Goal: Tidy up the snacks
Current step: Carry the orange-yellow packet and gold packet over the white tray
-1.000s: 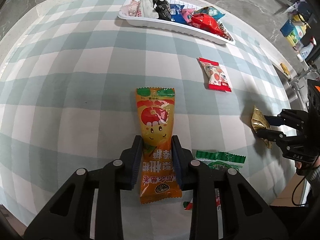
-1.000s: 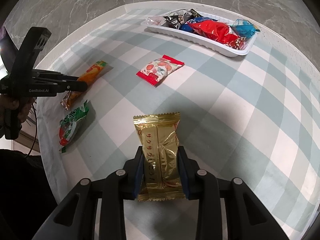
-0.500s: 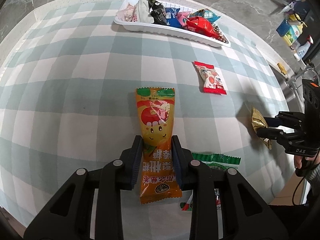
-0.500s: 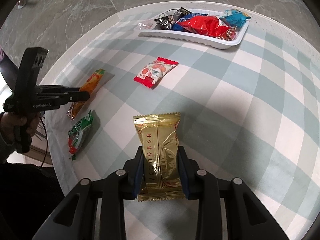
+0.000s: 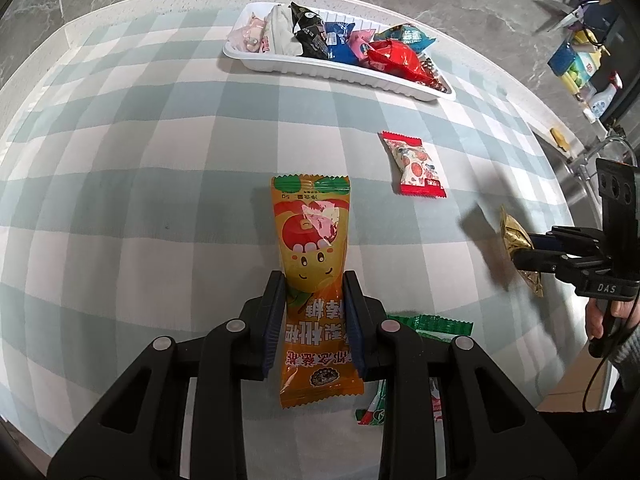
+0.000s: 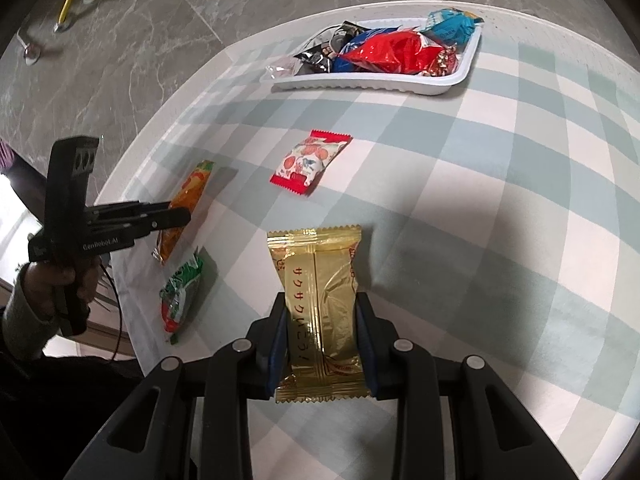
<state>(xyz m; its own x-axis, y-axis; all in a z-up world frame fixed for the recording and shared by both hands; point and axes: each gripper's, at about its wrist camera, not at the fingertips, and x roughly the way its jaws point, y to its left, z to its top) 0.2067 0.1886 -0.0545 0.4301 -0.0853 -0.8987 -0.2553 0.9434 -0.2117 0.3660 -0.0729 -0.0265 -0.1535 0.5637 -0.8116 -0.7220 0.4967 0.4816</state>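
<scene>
- Left gripper (image 5: 314, 316): jaws clamped on the orange packet (image 5: 313, 264) across its lower half, the packet carried lengthwise and, judging by its shadow in the right wrist view, lifted clear of the checked tablecloth (image 5: 120, 200). Status: picked, not yet delivered.
- Green packet (image 5: 424, 326): lay on the cloth just beside and partly beneath the left gripper's right finger; its far end was hidden, so its full shape could not be told. Status: outstanding.
- Red-and-white packet (image 5: 414, 164): lay flat on the cloth, well apart from both grippers, between them and the tray. Status: outstanding.
- White tray (image 5: 320, 70): stood at the far edge of the table, already heaped with assorted wrapped snacks in pink, black, blue and red. Status: most of the sorting appeared done.
- Right gripper (image 6: 322, 336): jaws closed on the gold packet (image 6: 318, 300) at its lower half, held lengthwise above the cloth, which carried a dark shadow below it. Status: picked, not yet delivered.
- Balance: two packets in hand and still to reach the tray, two loose on the table; by this count four items remained before the task could be entered as complete.
</scene>
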